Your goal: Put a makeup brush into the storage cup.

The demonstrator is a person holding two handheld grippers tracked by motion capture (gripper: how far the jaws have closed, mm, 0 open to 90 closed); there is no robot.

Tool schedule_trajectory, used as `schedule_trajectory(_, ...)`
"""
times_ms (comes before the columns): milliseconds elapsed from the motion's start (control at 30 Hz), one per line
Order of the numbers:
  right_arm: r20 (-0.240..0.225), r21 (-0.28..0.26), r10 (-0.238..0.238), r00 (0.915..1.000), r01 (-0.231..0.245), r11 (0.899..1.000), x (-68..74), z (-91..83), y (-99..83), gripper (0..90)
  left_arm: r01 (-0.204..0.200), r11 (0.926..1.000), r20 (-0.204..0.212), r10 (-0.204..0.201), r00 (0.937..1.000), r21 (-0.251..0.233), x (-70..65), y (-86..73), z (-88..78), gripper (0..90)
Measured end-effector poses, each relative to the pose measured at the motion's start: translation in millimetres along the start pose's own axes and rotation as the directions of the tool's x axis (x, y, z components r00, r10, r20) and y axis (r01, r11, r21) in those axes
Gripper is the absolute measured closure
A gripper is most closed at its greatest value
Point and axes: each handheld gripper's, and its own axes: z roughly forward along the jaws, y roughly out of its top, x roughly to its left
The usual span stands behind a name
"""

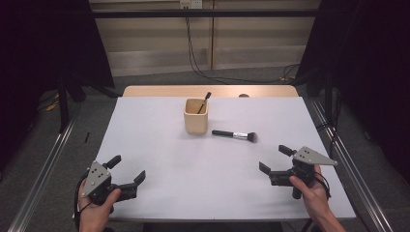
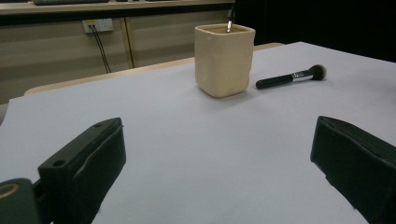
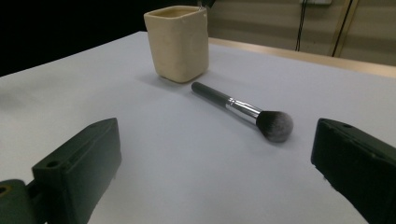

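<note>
White table [image 1: 159,145] bears cup [image 1: 196,117], brush [image 1: 234,135]; left gripper [image 1: 126,170], right gripper [image 1: 275,159] gape wide.

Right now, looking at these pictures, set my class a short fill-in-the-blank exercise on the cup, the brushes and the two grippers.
1. The loose brush lies flat on the table, to the ______ of the cup in the high view.
2. A second brush stands inside the ______.
3. The left gripper and the right gripper both have their jaws ______.

Missing words: right; cup; open
</note>
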Motion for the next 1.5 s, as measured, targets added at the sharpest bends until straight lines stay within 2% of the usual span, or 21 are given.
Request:
schedule_trajectory(133, -0.011, -0.001, -0.016, 0.9998, 0.016, 1.0, -6.0, 5.9, 9.2, 1.2, 0.0, 1.0, 0.0, 0.0, 1.0, 0.008, -0.8, -0.7, 0.8, 3.3)
schedule_trajectory(200, -0.013, 0.001, -0.035, 0.9993, 0.035, 0.999, -8.4, 9.4, 14.2, 1.0, -0.018, 0.9998, 0.011, 0.018, 0.9998, 0.007, -2.4, -0.1, -0.1, 3.3)
schedule_trajectory(267, -0.012, -0.005, -0.036, 0.9993, 0.036, 0.999, -10.7, 13.8, 20.0, 0.8, -0.02, 0.9998, 0.013, 0.02, 0.9997, -0.004, -3.3, 1.2, -0.7, 3.3)
schedule_trajectory(633, -0.038, 0.006, -0.061, 0.9974, 0.061, 0.998, -23.7, 45.4, 39.9, 0.3, 0.004, 1.0, -0.018, -0.004, 0.9998, -0.006, 6.4, -0.8, 0.2, 3.3)
schedule_trajectory(733, -0.045, 0.037, -0.068, 0.9967, 0.069, 0.997, -29.0, 52.5, 47.5, 0.8, 0.021, 0.9997, -0.033, -0.021, 0.9992, -0.011, 9.5, -1.7, -0.7, 3.3)
schedule_trajectory(867, -0.06, 0.06, -0.076, 0.9953, 0.08, 0.995, -32.6, 61.8, 53.7, 0.8, 0.014, 0.9999, -0.034, -0.014, 0.9993, -0.01, 11.3, -1.6, -2.2, 3.3)
schedule_trajectory(1000, -0.069, 0.078, -0.087, 0.9938, 0.093, 0.993, -35.1, 70.9, 60.7, 0.8, 0.03, 0.9995, -0.026, -0.03, 0.9992, -0.009, 11.4, -2.0, -1.5, 3.3)
schedule_trajectory(1200, -0.079, 0.113, -0.088, 0.993, 0.097, 0.989, -37.7, 86.1, 69.3, 0.5, 0.02, 0.9998, -0.028, -0.02, 0.9994, -0.004, 11.6, -2.2, -1.7, 3.3)
schedule_trajectory(1300, -0.098, 0.141, -0.083, 0.9918, 0.096, 0.985, -39.2, 95.1, 71.2, 0.6, 0.018, 0.9998, -0.025, -0.018, 0.9995, -0.005, 11.6, -2.1, -1.8, 3.3)
schedule_trajectory(1400, -0.097, 0.145, -0.083, 0.9918, 0.097, 0.985, -40.1, 103.1, 73.1, 1.3, 0.017, 0.9999, -0.026, -0.017, 0.9995, -0.002, 11.7, -2.2, -1.6, 3.3)
schedule_trajectory(1500, -0.107, 0.177, -0.083, 0.9908, 0.101, 0.979, -42.2, 111.6, 74.7, 0.9, 0.015, 0.9999, -0.026, -0.015, 0.9995, 0.002, 11.9, -2.6, -1.8, 3.3)
